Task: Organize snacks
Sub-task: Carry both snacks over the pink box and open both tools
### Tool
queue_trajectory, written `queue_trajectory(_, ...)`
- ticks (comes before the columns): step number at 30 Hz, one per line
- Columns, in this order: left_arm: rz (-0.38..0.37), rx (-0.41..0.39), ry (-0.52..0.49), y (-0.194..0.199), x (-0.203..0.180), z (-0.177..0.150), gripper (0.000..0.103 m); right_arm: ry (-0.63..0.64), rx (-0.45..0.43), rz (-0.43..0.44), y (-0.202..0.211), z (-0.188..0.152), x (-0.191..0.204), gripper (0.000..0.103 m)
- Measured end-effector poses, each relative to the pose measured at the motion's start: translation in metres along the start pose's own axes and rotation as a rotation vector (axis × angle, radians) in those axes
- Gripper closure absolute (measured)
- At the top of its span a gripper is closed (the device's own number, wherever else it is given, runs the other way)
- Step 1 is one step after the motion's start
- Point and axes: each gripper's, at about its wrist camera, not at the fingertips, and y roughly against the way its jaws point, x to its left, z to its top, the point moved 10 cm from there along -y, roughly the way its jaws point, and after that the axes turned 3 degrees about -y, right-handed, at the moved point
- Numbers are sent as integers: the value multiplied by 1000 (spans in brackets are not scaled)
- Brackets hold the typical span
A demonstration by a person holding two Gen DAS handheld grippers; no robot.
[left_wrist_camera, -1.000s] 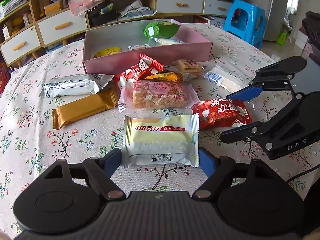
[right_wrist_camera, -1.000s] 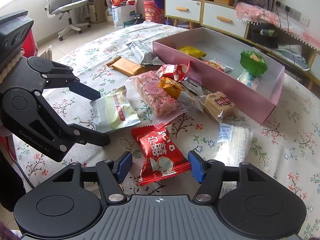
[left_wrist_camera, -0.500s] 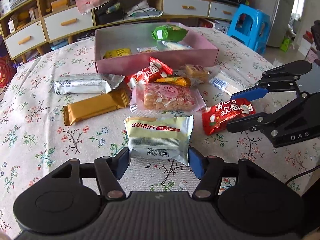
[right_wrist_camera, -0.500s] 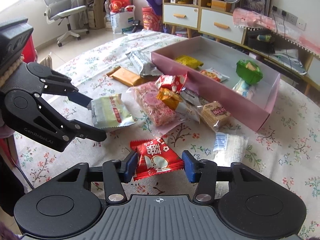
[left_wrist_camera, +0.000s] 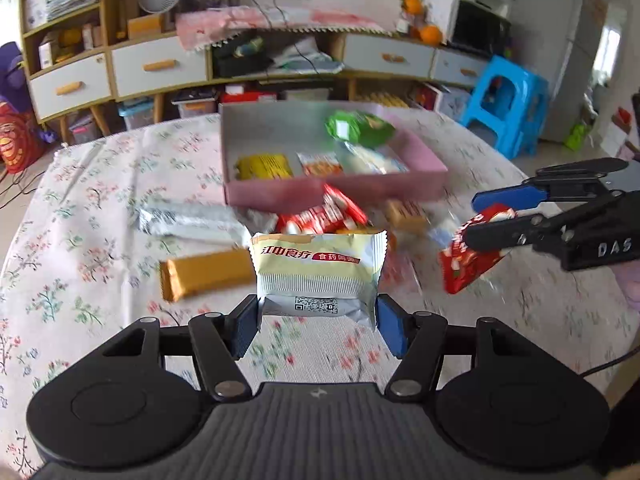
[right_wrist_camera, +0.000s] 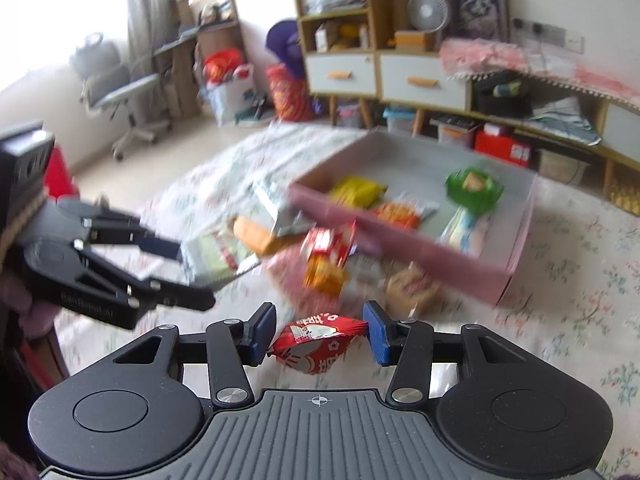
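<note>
Left gripper (left_wrist_camera: 316, 326) is clamped on the pale green packet (left_wrist_camera: 318, 270), pads gripping only its lower sealed end, so the bulk stands free above the jaws; right gripper (right_wrist_camera: 318, 334) is clamped on the red packet (right_wrist_camera: 318, 342), which is crumpled and hangs partly below the pads; both packets are clear of the floral tablecloth (left_wrist_camera: 80, 240).

The pink box (left_wrist_camera: 336, 194) lies at twelve o'clock from the left gripper, and at about one o'clock from the right.

Risks, as judged: the slick wrappers may slide out of the pads in transit; an edge grip lets the green packet swing and catch the box's near wall; a low pass could drag the loose snacks heaped against that wall; both grippers converging on one box may collide.
</note>
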Motion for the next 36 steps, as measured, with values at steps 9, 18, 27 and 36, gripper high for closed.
queue_trajectory(9,38,-46,25,-23,17,51,44,-201,-165,-57,-10,73,-43,56)
queue_trajectory(18,72,-14,-15,-77,38,86,44,-387,-89,-172,-75,73,-82,56)
queue_trajectory(27,94,36,-43,-129,54,112,44,-577,-32,-185,-110,58,-108,56)
queue_trajectory(36,114,66,-67,-152,54,117,43,-621,-55,-279,-111,57,-127,56)
